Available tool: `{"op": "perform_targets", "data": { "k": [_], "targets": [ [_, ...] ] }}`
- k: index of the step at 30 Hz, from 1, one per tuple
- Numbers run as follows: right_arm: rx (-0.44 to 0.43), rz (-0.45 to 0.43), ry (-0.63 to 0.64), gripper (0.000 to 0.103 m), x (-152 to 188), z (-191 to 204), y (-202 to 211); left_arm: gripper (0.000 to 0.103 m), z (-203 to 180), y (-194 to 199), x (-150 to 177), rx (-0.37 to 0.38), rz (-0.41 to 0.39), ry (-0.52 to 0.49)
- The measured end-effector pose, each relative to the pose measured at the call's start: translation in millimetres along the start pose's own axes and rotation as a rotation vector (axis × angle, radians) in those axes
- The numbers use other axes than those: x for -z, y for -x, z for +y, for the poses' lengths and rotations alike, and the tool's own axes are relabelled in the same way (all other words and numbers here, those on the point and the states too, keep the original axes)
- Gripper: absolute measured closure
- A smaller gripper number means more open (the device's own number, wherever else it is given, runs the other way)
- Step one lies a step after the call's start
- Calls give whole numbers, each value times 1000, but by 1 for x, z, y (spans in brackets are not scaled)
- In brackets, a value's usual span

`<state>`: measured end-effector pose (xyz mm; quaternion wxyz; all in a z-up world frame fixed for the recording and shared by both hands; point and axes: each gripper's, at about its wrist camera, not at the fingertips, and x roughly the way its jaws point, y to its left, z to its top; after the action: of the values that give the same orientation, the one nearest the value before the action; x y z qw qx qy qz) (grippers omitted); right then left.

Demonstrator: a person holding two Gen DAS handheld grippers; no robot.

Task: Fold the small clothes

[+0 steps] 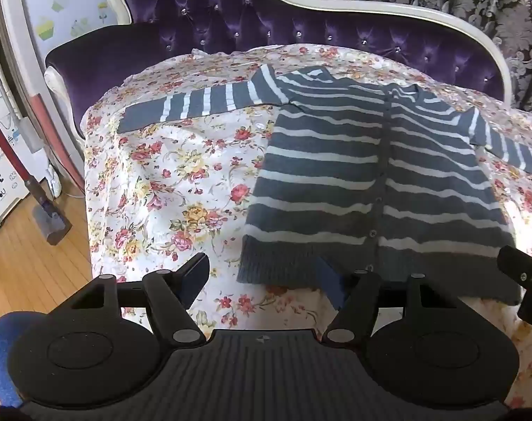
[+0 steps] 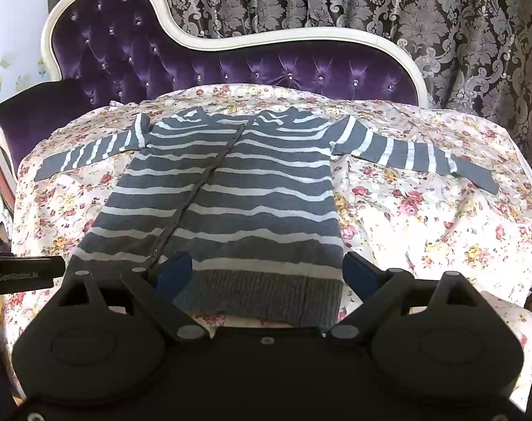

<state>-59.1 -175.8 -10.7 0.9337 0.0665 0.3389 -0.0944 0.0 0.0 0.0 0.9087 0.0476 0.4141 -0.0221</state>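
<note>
Striped cardigan (image 2: 227, 189) lies flat mid-frame on flowery cover (image 2: 423, 231), sleeves out, w/ bare cover both sides. Left tool (image 1: 264, 280) & right tool (image 2: 267, 273) wide open at bottom hem, holding nothing.

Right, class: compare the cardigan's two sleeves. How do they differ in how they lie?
The left sleeve runs out nearly level and straight; the right sleeve slants down towards its cuff. The left sleeve's shoulder end is bunched in a fold; the right sleeve's is smoother. Both are grey with white stripes, spread flat on the floral cloth, unfolded.
</note>
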Motion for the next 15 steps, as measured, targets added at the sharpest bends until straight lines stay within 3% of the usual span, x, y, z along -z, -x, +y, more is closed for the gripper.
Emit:
{"op": "perform_targets", "data": {
  "k": [15],
  "targets": [
    [23,40,-25,10,-1,-2,-6,37,-1,0,3,-2,9,0]
  ]
}}
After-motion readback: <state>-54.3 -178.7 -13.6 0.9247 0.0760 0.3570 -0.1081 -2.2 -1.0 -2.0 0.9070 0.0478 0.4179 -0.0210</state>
